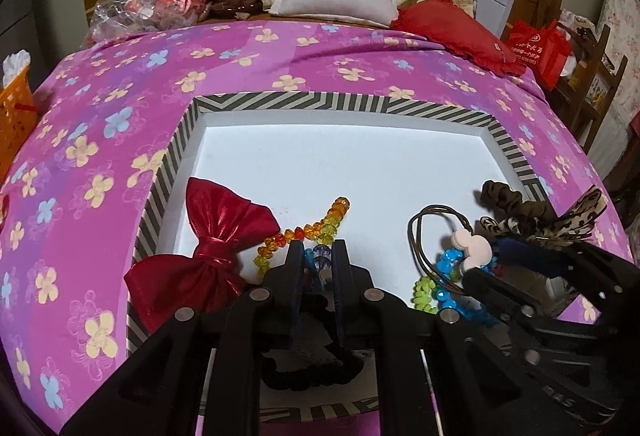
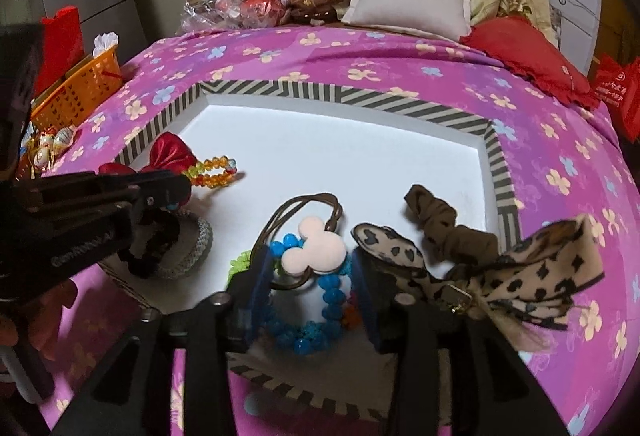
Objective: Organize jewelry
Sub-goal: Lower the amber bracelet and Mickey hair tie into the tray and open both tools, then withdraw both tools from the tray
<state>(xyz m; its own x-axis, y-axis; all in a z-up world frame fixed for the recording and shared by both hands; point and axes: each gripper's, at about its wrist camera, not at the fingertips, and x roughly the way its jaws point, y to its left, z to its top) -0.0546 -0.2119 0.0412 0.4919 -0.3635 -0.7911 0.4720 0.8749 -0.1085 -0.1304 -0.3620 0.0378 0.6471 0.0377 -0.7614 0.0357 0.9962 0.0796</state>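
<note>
Lighting: room lying dim, warm; white tray floor (image 1: 320,171) glaring, overexposed near far wall; fisheye bending edges, corners going black; leopard bow (image 2: 532,276) blurring slightly; soft shadows pooling under grippers.

Left tool (image 1: 317,250) fingers narrowly parted, low; right tool (image 2: 308,268) fingers spread wider, low alongside

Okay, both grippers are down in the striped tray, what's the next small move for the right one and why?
Probably close the right gripper on the pink mouse-shaped hair tie. Its jaws stand open on either side of the charm and the blue bead bracelet, so it seems lined up for a grasp.
</note>
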